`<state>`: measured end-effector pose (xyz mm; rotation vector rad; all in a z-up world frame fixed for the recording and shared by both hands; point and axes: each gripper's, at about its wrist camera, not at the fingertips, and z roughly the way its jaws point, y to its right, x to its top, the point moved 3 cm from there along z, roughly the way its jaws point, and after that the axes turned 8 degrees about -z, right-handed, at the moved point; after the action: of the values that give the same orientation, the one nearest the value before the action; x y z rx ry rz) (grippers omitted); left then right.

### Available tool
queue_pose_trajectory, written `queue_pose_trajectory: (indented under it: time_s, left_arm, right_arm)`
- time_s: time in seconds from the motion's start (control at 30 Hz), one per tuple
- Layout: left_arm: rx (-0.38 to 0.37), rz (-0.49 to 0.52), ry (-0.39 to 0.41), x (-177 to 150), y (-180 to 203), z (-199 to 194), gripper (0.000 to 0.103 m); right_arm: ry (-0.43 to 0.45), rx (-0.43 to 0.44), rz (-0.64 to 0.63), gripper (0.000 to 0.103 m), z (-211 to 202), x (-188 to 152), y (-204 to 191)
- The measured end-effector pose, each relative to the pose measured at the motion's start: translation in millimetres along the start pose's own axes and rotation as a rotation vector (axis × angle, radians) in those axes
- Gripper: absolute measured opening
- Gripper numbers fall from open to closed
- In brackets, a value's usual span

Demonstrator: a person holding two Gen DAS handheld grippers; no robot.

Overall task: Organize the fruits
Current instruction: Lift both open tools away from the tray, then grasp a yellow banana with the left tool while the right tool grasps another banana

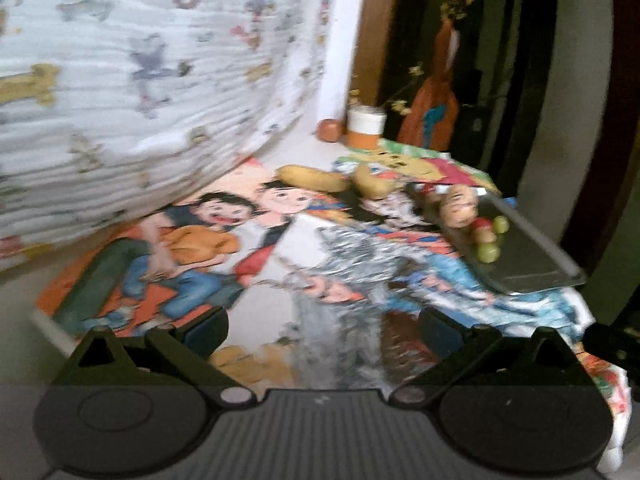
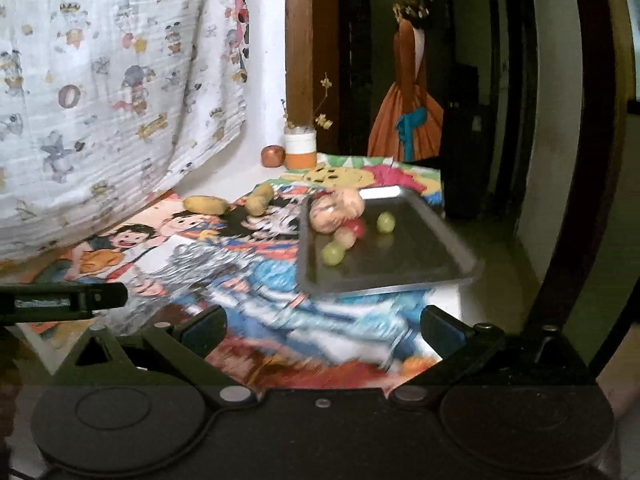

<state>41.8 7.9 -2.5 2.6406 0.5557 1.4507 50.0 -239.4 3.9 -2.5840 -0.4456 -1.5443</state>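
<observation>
Both the left gripper (image 1: 322, 330) and right gripper (image 2: 322, 326) hold their fingers released and empty, the tray (image 2: 420, 256) of fruit lying ahead of them, 2 potatoes (image 2: 206, 205) beyond.

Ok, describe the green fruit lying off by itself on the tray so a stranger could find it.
Start at the dark rectangular metal tray on the cartoon-print cloth. A cluster of fruit fills its left side. The small round green fruit lies apart to the right, touching nothing, unlike the other green one beside the cluster.

No readable text anywhere (cartoon prints only, blurred).
</observation>
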Motion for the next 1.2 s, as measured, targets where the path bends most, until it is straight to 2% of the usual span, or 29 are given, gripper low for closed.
queue_pose_trajectory:
  time_s: [0.1,0.23,0.47,0.67,0.77,0.9,1.03,1.2]
  left_arm:
    - [0.045,-0.041,-0.002,1.1,-15.0,-7.0,0.103]
    - [0.085,-0.087,0.004,4.7,-32.5,-21.3,0.103]
    - [0.058,-0.117,0.052,8.6,-48.2,-53.4,0.103]
    - [0.065,-0.120,0.070,24.0,-52.4,-59.4,0.103]
    - [0.070,-0.112,0.068,35.2,-52.9,-52.5,0.103]
    - [0.091,-0.126,0.017,49.2,-53.3,-31.4,0.103]
    - [0.092,-0.150,-0.037,68.8,-53.0,-4.6,0.103]
    - [0.076,-0.193,-0.078,107.6,-50.6,37.0,0.103]
  right_arm:
    - [-0.019,0.023,0.006,0.103,-7.1,-3.2,-7.6]
    - [-0.010,0.005,-0.016,0.103,-22.4,1.1,-16.7]
    - [0.030,-0.035,-0.050,0.103,-51.5,7.8,-29.8]
    - [0.049,0.001,-0.042,0.103,-49.5,33.9,-24.8]
    - [0.050,0.041,-0.012,0.103,-38.3,54.7,-15.4]
    - [0.025,0.088,0.009,0.103,-12.2,80.6,-6.9]
    - [-0.033,0.162,0.033,0.103,27.6,107.5,-2.0]
    - [-0.076,0.281,0.060,0.103,85.4,158.0,1.6]
